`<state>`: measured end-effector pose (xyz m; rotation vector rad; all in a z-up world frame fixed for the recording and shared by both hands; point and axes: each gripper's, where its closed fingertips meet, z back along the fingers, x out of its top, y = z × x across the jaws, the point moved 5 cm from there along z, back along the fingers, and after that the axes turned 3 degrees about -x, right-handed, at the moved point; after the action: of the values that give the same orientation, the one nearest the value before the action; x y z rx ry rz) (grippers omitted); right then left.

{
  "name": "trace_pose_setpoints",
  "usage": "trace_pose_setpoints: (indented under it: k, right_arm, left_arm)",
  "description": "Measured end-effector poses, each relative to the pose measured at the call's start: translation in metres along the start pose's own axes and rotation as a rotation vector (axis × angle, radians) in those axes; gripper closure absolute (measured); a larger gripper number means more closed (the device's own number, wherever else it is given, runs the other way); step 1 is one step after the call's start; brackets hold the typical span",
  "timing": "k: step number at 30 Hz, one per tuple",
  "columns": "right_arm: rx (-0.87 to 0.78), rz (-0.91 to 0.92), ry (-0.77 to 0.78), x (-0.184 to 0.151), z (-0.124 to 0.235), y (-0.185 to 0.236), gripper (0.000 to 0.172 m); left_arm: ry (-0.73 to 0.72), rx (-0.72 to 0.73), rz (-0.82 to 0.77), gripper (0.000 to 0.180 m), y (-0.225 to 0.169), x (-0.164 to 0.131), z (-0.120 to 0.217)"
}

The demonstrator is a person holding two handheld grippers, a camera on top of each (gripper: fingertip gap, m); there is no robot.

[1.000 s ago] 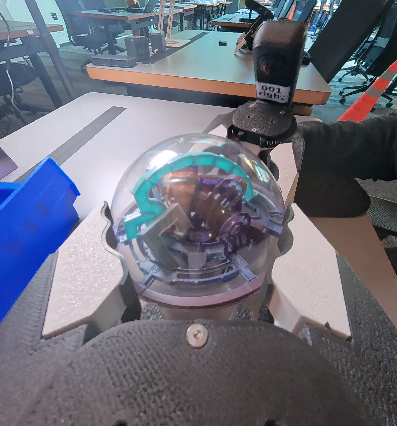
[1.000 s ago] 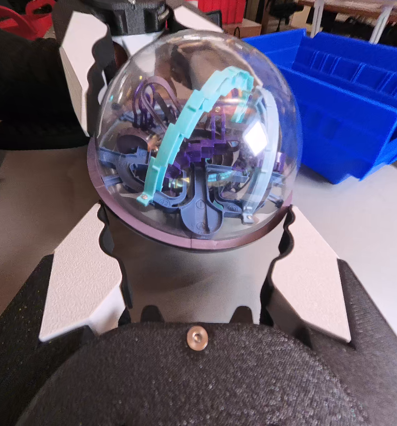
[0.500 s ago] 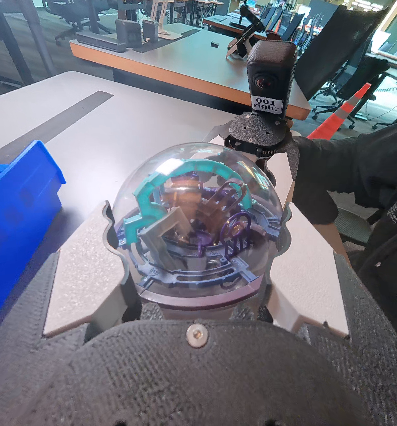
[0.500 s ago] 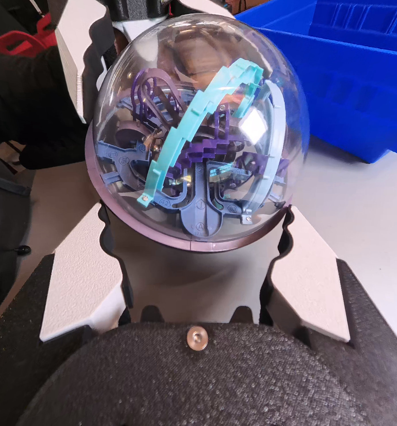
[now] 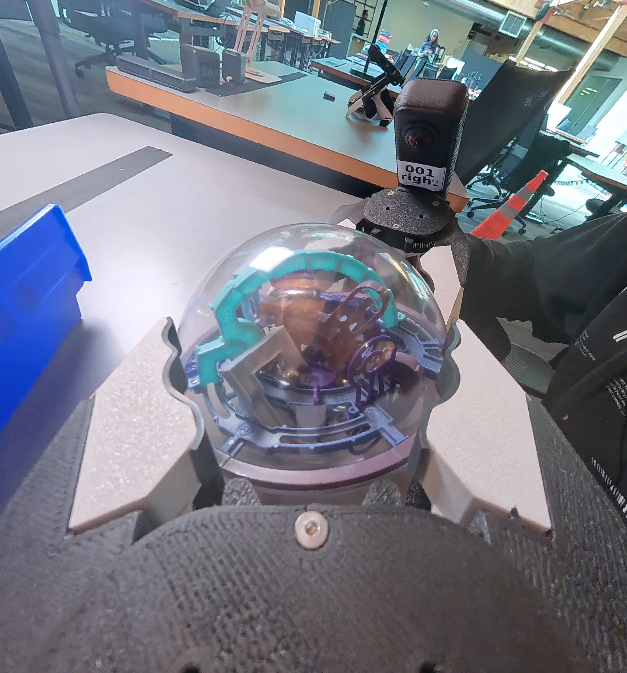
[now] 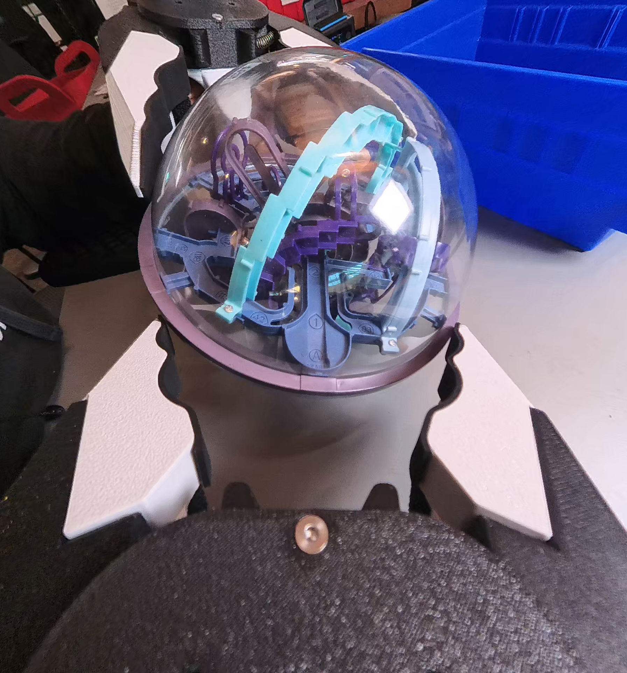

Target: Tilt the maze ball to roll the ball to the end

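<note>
The maze ball [image 5: 312, 346] is a clear sphere with teal, purple and blue tracks inside and a dark purple band round its middle. It is held above the grey table [image 5: 152, 218] between both grippers, which face each other. My left gripper [image 5: 310, 327] has both white fingers [image 5: 137, 418] pressed on its sides. My right gripper [image 6: 310, 329] holds it at the band with its fingers [image 6: 486, 418], and the ball [image 6: 312, 218] is tilted in this view. The small ball inside cannot be made out.
A blue bin [image 5: 21, 327] stands left of the ball; in the right wrist view blue bins [image 6: 541, 127] lie at the right. A person's dark sleeve [image 5: 559, 284] holds the right gripper. An orange cone [image 5: 512, 207] and another desk [image 5: 268, 109] stand beyond.
Both grippers have swung together with the maze ball still held. The blue bin has slid toward the left edge of the left wrist view, and more of the room behind shows.
</note>
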<state>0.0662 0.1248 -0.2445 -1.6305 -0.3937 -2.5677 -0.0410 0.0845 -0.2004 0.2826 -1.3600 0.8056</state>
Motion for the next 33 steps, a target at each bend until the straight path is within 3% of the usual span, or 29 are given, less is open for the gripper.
trace_pose_setpoints:
  k: [7,11,15,33]
  right_arm:
    - [0.017,0.006,0.005,-0.003,-0.002,0.004,0.029]
    - [0.042,-0.016,-0.016,-0.001,-0.001,0.005,0.030]
    - [0.045,-0.001,-0.027,0.000,0.000,0.006,0.031]
    - [0.048,-0.021,0.007,-0.003,-0.005,0.014,0.041]
  left_arm:
    - [0.009,-0.012,-0.049,0.040,-0.005,-0.002,0.003]
    - [0.041,-0.062,-0.097,0.023,-0.011,-0.014,0.007]
    - [0.080,-0.056,-0.129,0.022,-0.010,-0.030,0.010]
    - [0.065,-0.104,-0.061,0.023,-0.011,-0.027,0.013]
